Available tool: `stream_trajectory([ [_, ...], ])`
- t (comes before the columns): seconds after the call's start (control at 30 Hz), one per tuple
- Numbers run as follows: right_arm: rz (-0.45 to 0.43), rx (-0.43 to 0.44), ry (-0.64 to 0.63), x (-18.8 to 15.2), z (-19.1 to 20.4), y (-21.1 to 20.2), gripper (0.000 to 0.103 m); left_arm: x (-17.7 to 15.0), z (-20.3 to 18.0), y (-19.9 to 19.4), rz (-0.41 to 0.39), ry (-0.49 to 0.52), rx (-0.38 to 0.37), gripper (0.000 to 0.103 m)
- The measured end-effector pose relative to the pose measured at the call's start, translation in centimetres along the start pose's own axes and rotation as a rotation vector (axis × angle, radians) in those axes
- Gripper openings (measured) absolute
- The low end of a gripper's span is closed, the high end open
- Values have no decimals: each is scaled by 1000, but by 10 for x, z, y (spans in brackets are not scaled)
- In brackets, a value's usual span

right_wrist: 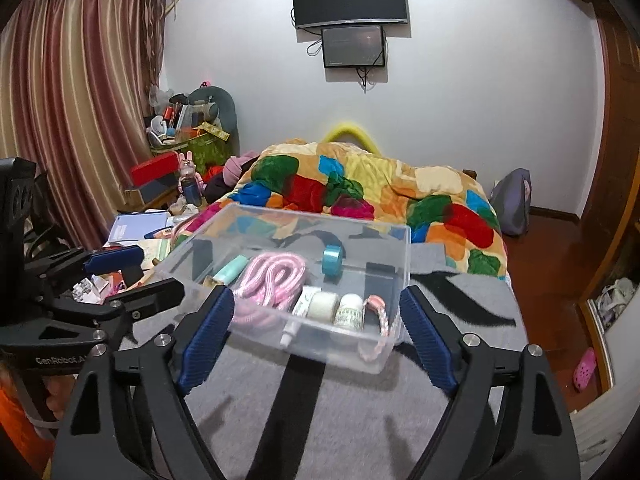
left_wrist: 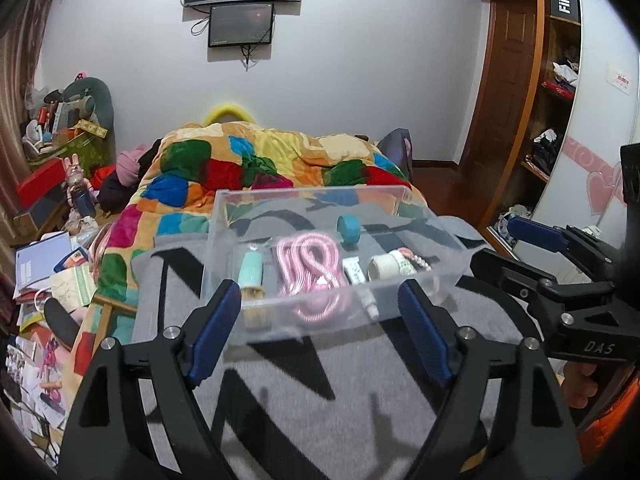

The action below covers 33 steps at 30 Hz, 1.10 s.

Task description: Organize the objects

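While both grippers hang empty with fingers spread wide, left gripper (left_wrist: 320,334) and right gripper (right_wrist: 316,338) face the clear box (right_wrist: 400,276) on the grey blanket (right_wrist: 340,408), near them, holding pink rope (right_wrist: 272,276) and blue tape roll (right_wrist: 333,262).

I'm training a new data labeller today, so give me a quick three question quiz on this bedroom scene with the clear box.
1. True or false: the pink coiled rope lies inside the clear plastic box.
2. Which item stands nearest the box's far wall? A. teal tape roll B. mint green tube C. white tape roll
3. Fill in: both the left claw and the right claw are ____, gripping nothing.

Key: 1 true; 2 A; 3 open.
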State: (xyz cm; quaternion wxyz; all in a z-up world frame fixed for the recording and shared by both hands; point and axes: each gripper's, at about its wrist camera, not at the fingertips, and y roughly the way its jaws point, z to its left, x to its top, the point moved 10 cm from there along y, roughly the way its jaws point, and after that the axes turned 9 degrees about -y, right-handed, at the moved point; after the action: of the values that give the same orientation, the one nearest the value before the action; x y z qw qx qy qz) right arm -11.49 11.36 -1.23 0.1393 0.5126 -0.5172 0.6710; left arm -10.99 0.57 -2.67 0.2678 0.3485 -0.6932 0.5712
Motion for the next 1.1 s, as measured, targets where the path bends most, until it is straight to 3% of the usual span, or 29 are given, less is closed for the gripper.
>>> stream_trajectory([
  [0.43, 44, 3, -5, -27, 6, 3, 83, -31, 0, 8, 47, -15, 18, 85],
  [1.1, 54, 7, 3, -29, 6, 6, 83, -33, 2, 10, 50, -22, 20, 85],
])
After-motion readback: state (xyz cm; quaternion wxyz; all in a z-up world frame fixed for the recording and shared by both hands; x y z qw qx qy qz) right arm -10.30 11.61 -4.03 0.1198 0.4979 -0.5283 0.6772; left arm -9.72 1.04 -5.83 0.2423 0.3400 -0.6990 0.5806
